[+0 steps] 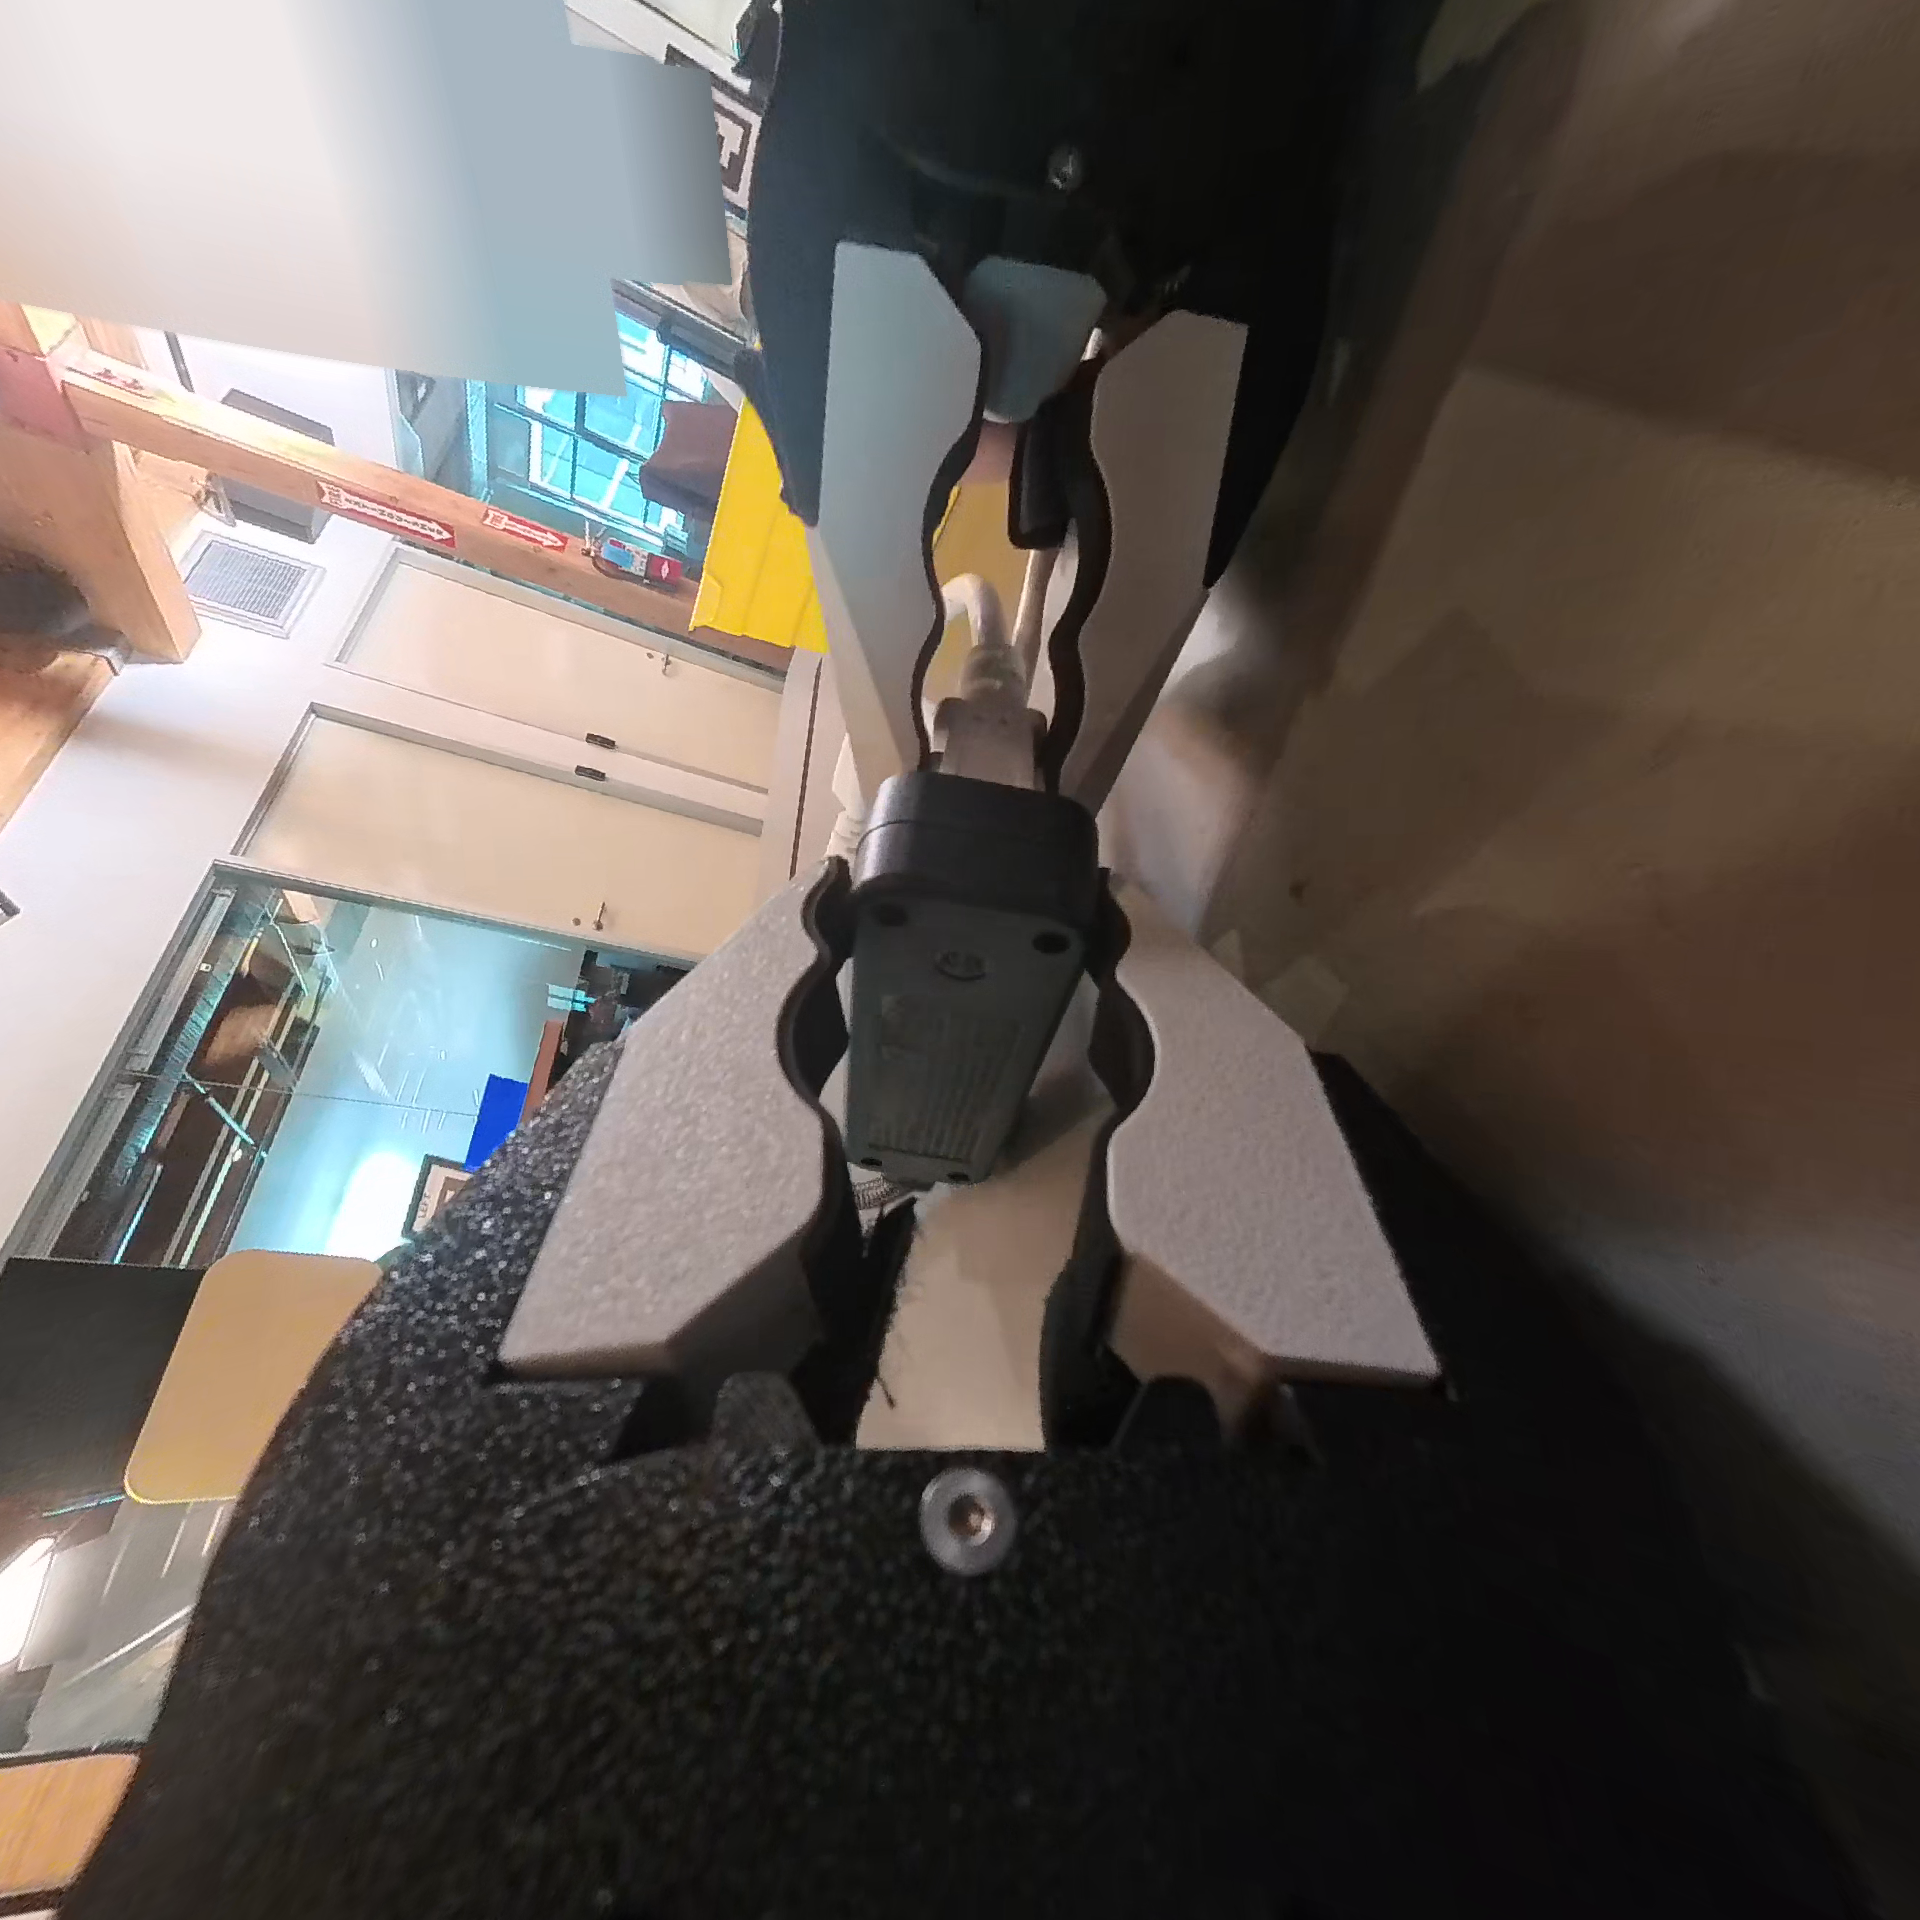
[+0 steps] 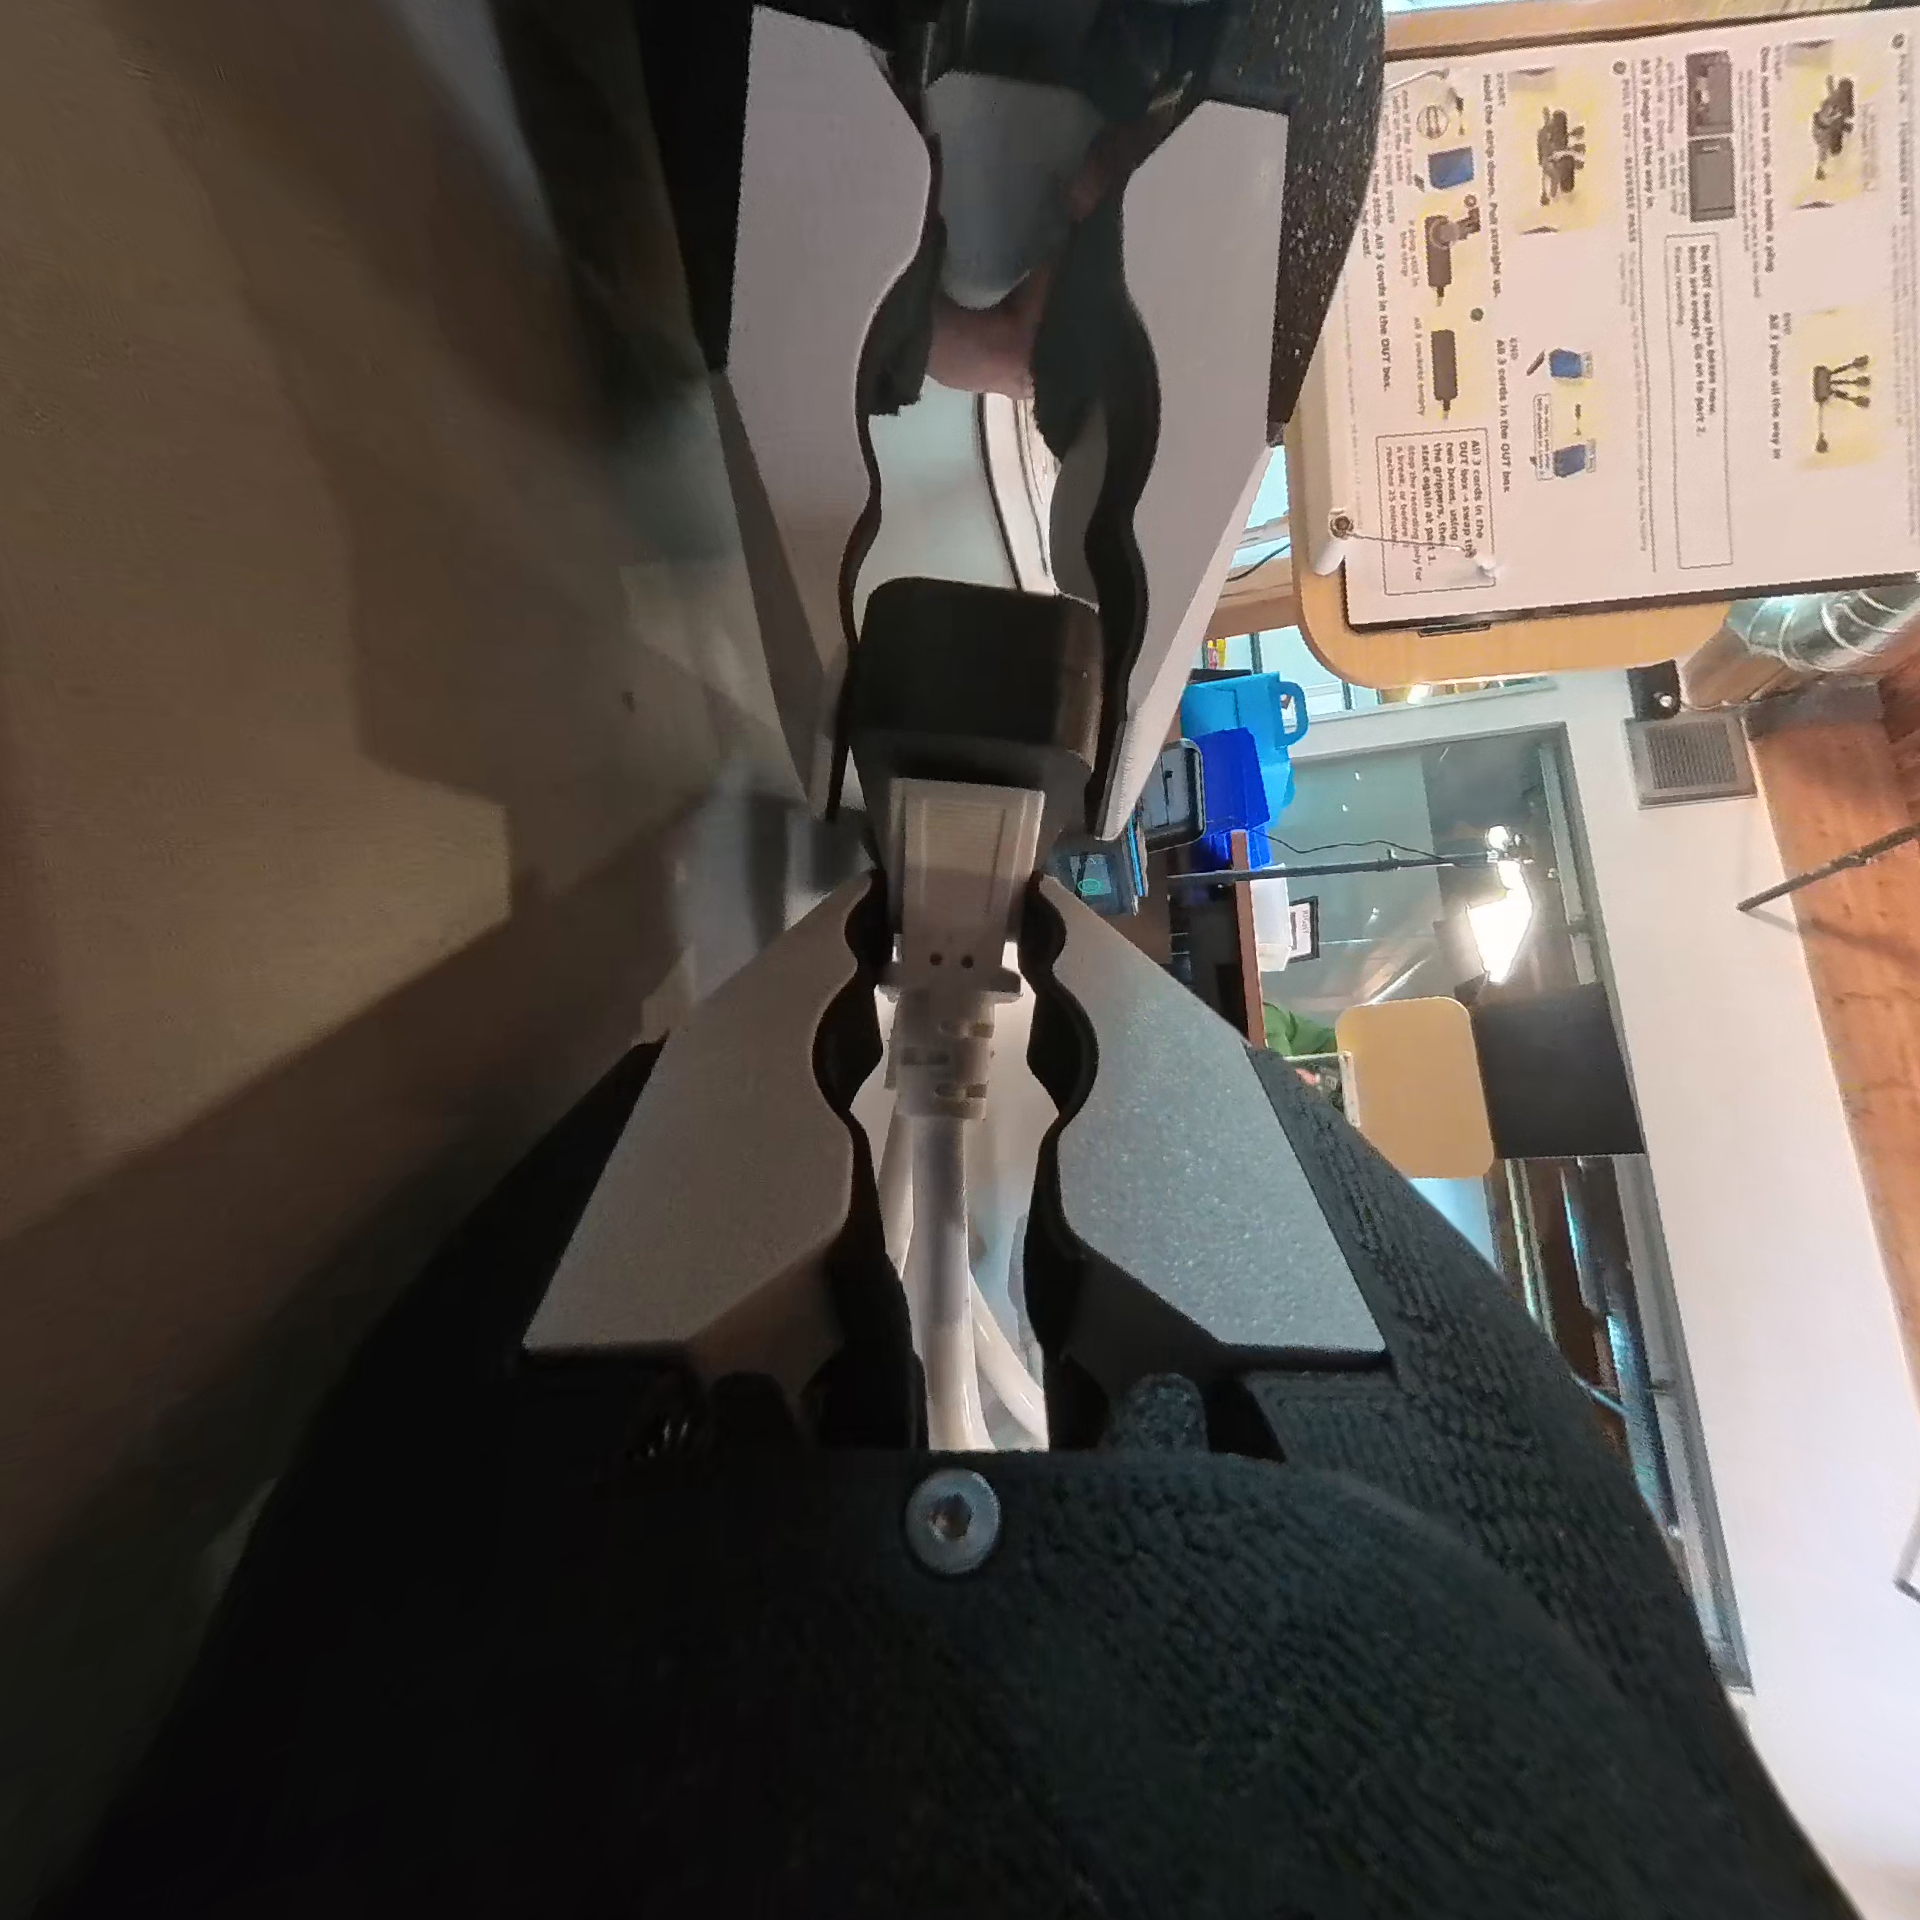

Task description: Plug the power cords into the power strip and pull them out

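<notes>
Power strip (image 1: 971,997): black, rigid plastic bar, held in the air between the two grippers; light, with smooth sides likely to slip, so best gripped across its narrow flanks.
Plug (image 2: 961,883): white, moulded, stiff, seated in the strip's end socket; best gripped on its ribbed body, not on the cable.
Cord (image 2: 940,1268): white, limp, trailing back between the fingers.
Left gripper (image 1: 971,925): jaws narrowed onto the strip's flanks.
Right gripper (image 2: 961,925): jaws clamped on the plug.
Surface (image 1: 1610,831): tan, blurred, alongside.

Power strip (image 1: 971,997) and white plug (image 2: 961,894) fill both jaws' gaps.
</notes>
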Action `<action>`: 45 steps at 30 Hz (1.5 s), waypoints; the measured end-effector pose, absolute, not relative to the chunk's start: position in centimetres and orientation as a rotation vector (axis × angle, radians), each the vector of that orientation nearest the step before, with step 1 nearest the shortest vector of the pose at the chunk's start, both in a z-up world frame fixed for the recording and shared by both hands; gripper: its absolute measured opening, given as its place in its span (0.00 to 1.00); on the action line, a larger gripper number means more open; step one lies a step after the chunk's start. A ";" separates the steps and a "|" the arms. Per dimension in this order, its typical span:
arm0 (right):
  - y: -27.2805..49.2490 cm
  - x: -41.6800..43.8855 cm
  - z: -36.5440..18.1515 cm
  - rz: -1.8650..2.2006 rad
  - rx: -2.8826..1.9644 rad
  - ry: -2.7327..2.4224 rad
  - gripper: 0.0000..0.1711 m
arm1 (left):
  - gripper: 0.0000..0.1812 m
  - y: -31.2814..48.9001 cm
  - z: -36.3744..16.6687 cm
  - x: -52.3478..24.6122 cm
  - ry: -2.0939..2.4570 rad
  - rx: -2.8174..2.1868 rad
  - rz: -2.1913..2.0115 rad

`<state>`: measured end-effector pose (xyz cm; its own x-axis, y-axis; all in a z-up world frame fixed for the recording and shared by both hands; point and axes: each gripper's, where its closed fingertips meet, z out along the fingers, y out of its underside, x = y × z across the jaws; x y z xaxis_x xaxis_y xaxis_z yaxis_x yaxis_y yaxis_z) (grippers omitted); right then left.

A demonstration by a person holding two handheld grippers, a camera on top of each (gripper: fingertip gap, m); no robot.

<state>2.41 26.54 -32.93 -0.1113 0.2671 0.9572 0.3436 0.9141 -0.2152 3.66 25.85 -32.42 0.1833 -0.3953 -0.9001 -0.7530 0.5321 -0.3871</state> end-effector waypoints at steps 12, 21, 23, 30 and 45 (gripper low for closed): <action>26.1 2.8 -32.7 -0.031 -0.482 -1.700 0.14 | 0.24 25.6 -32.4 3.7 1.436 -1.061 0.316; 25.2 3.8 -32.7 0.032 -0.478 -1.701 0.14 | 0.24 24.9 -32.5 4.6 1.463 -1.028 0.298; 25.0 3.9 -32.7 0.044 -0.481 -1.701 0.14 | 0.24 24.8 -32.5 4.7 1.466 -1.024 0.290; 23.9 5.0 -32.6 0.091 -0.470 -1.704 0.14 | 0.24 23.5 -32.5 5.9 1.477 -0.997 0.249; 22.1 5.3 -32.7 0.132 -0.452 -1.697 0.13 | 0.27 23.5 -32.7 7.6 1.506 -0.899 0.319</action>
